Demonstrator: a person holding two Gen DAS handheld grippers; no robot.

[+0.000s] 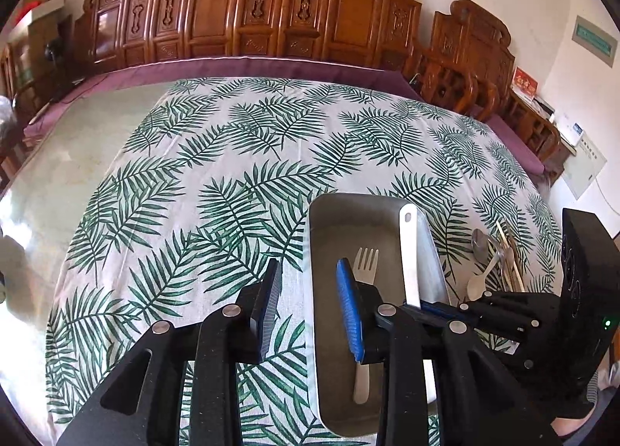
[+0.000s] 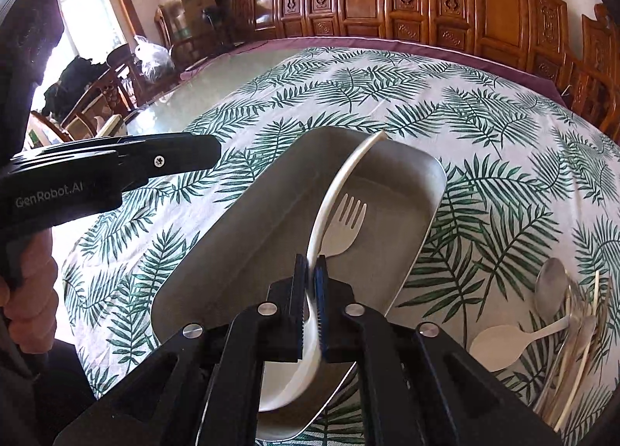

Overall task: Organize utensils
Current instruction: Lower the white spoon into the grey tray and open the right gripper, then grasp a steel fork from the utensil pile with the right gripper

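A metal tray lies on the leaf-print tablecloth. A white fork lies in it. My right gripper is shut on a large white spoon, holding it over the tray with the handle pointing away. My left gripper is open and empty, its fingers astride the tray's left wall. Loose utensils lie right of the tray: a metal spoon, a small white spoon and chopsticks.
Carved wooden chairs line the table's far side. A bare glass tabletop lies left of the cloth. More chairs, bags and boxes stand at the far left by a window.
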